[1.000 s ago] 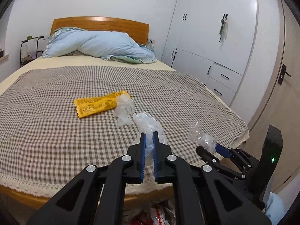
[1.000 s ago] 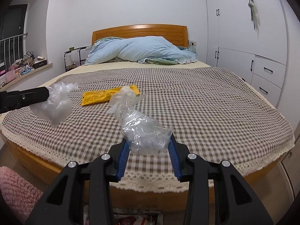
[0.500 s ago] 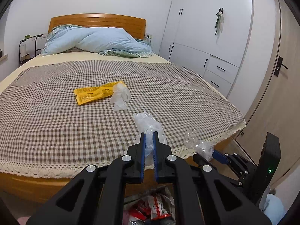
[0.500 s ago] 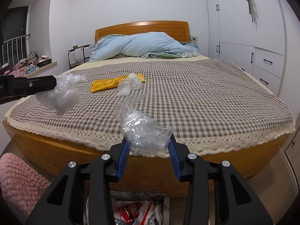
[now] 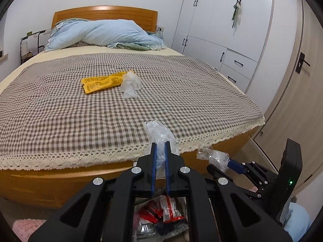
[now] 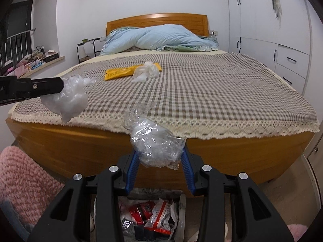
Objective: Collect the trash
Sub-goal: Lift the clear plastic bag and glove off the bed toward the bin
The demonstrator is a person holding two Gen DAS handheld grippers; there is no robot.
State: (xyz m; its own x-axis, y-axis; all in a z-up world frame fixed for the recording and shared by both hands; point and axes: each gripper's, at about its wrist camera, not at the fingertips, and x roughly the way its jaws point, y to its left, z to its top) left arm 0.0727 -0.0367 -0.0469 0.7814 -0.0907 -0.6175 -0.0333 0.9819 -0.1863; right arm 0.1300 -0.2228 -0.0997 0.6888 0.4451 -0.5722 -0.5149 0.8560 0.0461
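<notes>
My left gripper (image 5: 159,148) is shut on a thin clear plastic bag (image 5: 158,132), held in front of the bed's foot edge. From the right wrist view the left gripper (image 6: 61,87) enters at the left with that bag (image 6: 70,98) hanging from it. My right gripper (image 6: 160,157) is shut on a crumpled clear wrapper (image 6: 155,143); the left wrist view shows the right gripper (image 5: 225,164) low on the right with the wrapper (image 5: 212,155). Below both sits a trash container (image 6: 181,207) with red wrappers (image 5: 159,211) inside. A yellow packet (image 5: 100,82) and a white plastic wad (image 5: 130,84) lie on the bed.
The checked bedspread (image 6: 201,92) ends in a lace hem over a wooden bed frame (image 6: 222,155). A pink fluffy rug (image 6: 22,177) lies at the left on the floor. White wardrobes (image 5: 222,30) and a door (image 5: 292,80) stand to the right. A cluttered windowsill (image 6: 36,60) is at the left.
Both grippers have drawn back from over the bed and sunk, each still holding its plastic. The bed's wooden front and the trash container below have come into view.
</notes>
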